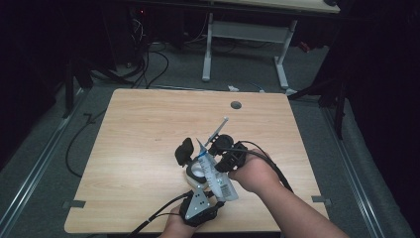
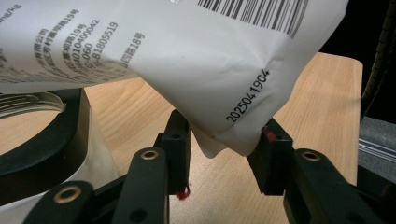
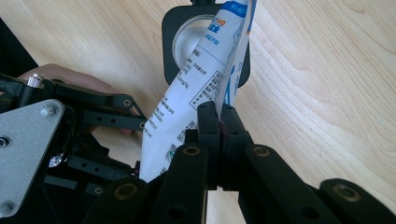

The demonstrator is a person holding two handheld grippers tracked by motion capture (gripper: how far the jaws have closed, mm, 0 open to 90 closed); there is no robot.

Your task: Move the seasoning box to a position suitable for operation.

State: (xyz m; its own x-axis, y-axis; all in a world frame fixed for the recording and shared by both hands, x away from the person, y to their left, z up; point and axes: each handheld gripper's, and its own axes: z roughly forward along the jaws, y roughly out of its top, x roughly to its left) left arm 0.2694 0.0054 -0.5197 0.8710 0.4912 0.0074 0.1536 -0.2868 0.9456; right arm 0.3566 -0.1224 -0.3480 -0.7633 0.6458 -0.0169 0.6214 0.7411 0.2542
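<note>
Wooden table [image 1: 148, 129], white pouch [image 1: 218, 176] over black-rimmed cup [image 3: 205, 42]; right tongs [image 3: 219, 116] clamped on it, left tongs [image 2: 224, 149] gripping its corner.

A light wooden table [image 1: 148, 129] stood on grey carpet [image 1: 233, 69]; beyond it, a white-legged desk [image 1: 247, 34] and tangled cables [image 1: 148, 54] sat in darkness.

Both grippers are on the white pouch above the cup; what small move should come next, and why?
Probably tip the pouch a little further: its top corner already hangs over the cup, the right gripper pinches its edge, and the left gripper holds its bottom corner.
</note>
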